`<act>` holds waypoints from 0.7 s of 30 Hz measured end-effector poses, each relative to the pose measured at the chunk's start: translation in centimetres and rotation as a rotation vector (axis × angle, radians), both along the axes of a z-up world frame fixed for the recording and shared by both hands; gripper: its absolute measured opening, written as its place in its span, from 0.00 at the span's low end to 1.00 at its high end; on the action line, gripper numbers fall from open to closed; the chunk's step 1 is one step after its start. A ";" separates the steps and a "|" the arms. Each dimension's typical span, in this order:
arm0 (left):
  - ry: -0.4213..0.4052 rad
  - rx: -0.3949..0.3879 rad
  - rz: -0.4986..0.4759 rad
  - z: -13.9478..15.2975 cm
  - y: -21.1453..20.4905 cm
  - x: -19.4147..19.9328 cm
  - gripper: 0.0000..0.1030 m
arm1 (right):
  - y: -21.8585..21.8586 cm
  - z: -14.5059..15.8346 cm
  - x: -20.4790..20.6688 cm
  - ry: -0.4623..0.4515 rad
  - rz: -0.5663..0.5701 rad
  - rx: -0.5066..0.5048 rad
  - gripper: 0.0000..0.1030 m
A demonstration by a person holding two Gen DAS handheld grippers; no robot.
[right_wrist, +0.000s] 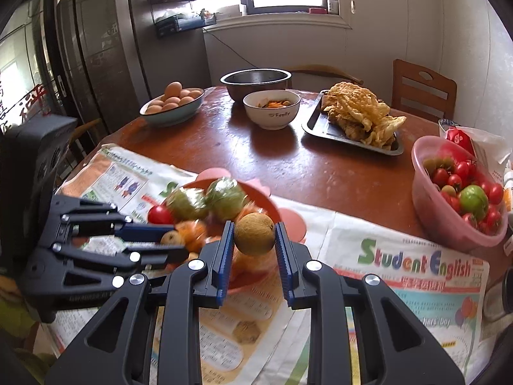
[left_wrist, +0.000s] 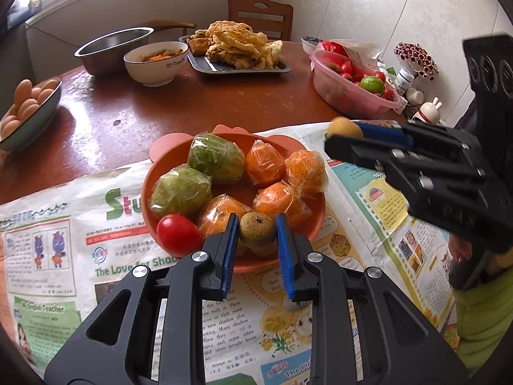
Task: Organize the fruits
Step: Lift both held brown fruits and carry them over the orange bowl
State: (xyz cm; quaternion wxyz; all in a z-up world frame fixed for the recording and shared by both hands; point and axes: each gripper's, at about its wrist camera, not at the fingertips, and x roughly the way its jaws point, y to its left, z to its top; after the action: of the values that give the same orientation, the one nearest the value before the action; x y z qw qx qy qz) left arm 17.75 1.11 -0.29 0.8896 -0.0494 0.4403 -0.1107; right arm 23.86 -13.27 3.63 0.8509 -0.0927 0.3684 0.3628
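On the left of the table (left_wrist: 134, 112), a bowl of eggs (left_wrist: 29, 109) is seen, well apart from the work. Over the newspaper (left_wrist: 48, 256), the orange plate (left_wrist: 154, 173) is loaded with wrapped green fruits, wrapped oranges and a red tomato (left_wrist: 178, 234). At its near rim, a small brownish-green fruit (left_wrist: 258, 231) is clamped between the pads of the left gripper (left_wrist: 257, 224), so that hand is judged the nearer to the plate. Further right, a small tan fruit (right_wrist: 255, 233) is gripped by the right gripper (right_wrist: 255, 234), held clear above the plate's right edge; being round, it has no long axis to mind. From those jaws the pink basin (right_wrist: 426, 199) of tomatoes and a green fruit lies well off to the right, across bare table, while the plate lies just below and to the left
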 end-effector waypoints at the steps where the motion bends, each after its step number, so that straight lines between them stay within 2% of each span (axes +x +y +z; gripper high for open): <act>1: 0.001 -0.003 0.001 0.0 0.0 0.1 0.16 | 0.2 0.0 0.3 0.002 0.005 0.000 0.24; 13: -0.003 -0.021 -0.006 -0.2 0.3 0.8 0.16 | 4.3 -1.4 3.9 0.051 0.073 -0.032 0.24; 21: -0.003 -0.025 -0.019 -0.2 -0.1 0.6 0.16 | 5.6 -3.2 5.5 0.084 0.066 -0.064 0.24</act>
State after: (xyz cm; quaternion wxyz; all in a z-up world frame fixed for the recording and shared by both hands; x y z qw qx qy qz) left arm 18.34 1.06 -0.52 0.8885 -0.0560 0.4380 -0.1246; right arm 29.41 -7.66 0.40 0.8189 -0.1166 0.4120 0.3821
